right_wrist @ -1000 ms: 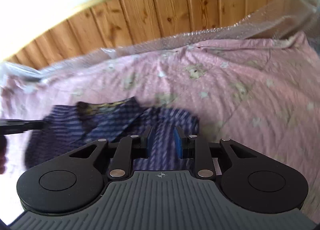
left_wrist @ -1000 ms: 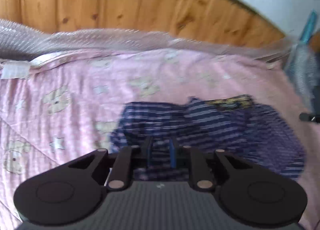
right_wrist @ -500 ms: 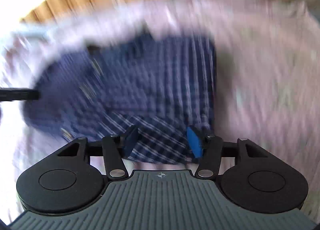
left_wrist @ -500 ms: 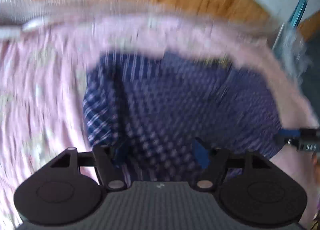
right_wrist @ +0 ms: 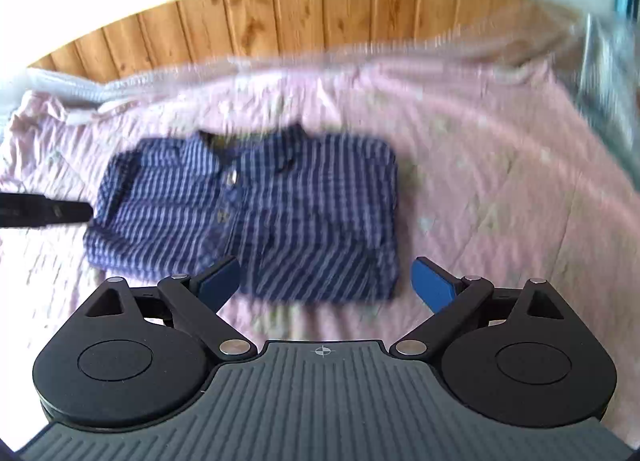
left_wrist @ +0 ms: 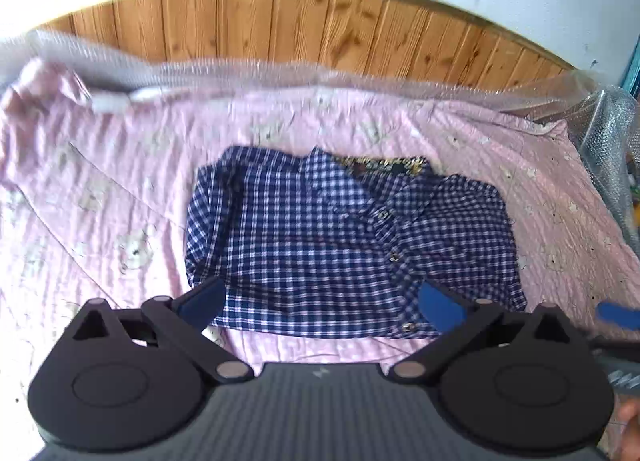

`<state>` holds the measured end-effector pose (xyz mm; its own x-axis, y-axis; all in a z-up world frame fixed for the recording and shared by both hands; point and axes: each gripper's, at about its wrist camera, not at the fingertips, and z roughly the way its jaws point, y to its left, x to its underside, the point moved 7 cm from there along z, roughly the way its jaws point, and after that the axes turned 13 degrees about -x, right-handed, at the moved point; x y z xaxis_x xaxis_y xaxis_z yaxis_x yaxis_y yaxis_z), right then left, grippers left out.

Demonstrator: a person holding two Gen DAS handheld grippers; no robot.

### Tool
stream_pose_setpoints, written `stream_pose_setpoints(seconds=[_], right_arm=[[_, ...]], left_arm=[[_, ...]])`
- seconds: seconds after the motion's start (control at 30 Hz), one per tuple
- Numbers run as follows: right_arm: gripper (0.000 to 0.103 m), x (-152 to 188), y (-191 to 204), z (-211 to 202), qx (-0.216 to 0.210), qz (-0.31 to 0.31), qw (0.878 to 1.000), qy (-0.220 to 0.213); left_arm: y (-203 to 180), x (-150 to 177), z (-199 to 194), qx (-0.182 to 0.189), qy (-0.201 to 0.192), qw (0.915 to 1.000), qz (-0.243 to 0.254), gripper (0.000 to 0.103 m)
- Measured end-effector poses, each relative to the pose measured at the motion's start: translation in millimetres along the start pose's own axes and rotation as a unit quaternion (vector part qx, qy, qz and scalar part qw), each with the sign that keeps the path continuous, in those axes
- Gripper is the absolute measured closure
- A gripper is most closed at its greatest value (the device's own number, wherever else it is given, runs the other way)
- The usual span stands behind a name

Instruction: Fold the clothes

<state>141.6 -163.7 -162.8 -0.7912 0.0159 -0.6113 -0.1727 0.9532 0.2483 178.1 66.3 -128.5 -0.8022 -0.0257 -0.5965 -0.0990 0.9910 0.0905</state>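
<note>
A blue-and-white checked shirt (left_wrist: 344, 245) lies folded into a compact rectangle on the pink bedspread (left_wrist: 100, 189), collar at the far side and button placket up. It also shows, blurred, in the right wrist view (right_wrist: 256, 217). My left gripper (left_wrist: 320, 305) is open and empty, held above the shirt's near edge. My right gripper (right_wrist: 326, 285) is open and empty, above the shirt's near right corner. The other gripper's finger tip (right_wrist: 48, 211) shows at the shirt's left side, and a blue pad (left_wrist: 618, 315) at the right edge.
A wooden headboard (left_wrist: 320, 25) runs along the far side under a white wall. Clear bubble wrap (left_wrist: 608, 129) lies along the bed's far edge and right side. The pink bedspread (right_wrist: 500, 181) extends around the shirt on all sides.
Both grippers opened, let go of the shirt fabric and pulled back and up. The shirt now lies folded flat on the bed.
</note>
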Motion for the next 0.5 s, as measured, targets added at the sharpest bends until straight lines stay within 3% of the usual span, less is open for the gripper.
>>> stream_pose_setpoints(seconds=[0.23,0.33,0.5], right_arm=[[0.009,9,5,-19,-0.006,-0.036,0.999,0.009],[0.008,2,3,-31,-0.008,-0.041,0.999,0.0],[0.008,-6,11,-44,-0.005,-0.07,0.997,-0.009]], left_arm=[[-40,29,-42,-0.016,0.018,0.9993,-0.028,0.0],[-47,39,-56,-0.036,0.014,0.999,-0.023,0.0],[-45,47,-76,-0.03,0.006,0.9982,-0.051,0.0]])
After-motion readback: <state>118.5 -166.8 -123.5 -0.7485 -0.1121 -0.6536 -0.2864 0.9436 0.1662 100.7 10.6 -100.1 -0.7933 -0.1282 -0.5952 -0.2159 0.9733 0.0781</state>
